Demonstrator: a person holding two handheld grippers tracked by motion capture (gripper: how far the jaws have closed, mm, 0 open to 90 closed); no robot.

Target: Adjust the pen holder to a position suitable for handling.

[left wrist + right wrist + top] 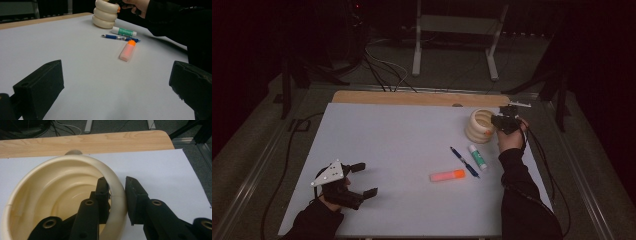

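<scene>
The right gripper [117,192] pinches the rim of the cream ribbed cup [50,195], one jaw inside the wall, one outside. The left gripper [117,82] stands spread wide and empty over the white table [87,75], well apart from the cup.

My right tool [117,195] is showing black against the cream ribbed cup [50,192], whose inside is glowing a warmer yellow. My left tool [357,181] is looking black too, with a grey plate on top. The tabletop [397,140] is lying white, edged by pale wood [85,142]. On it are showing an orange highlighter [447,175], a blue pen [464,162], and a white glue stick [477,156] with a green label.
</scene>
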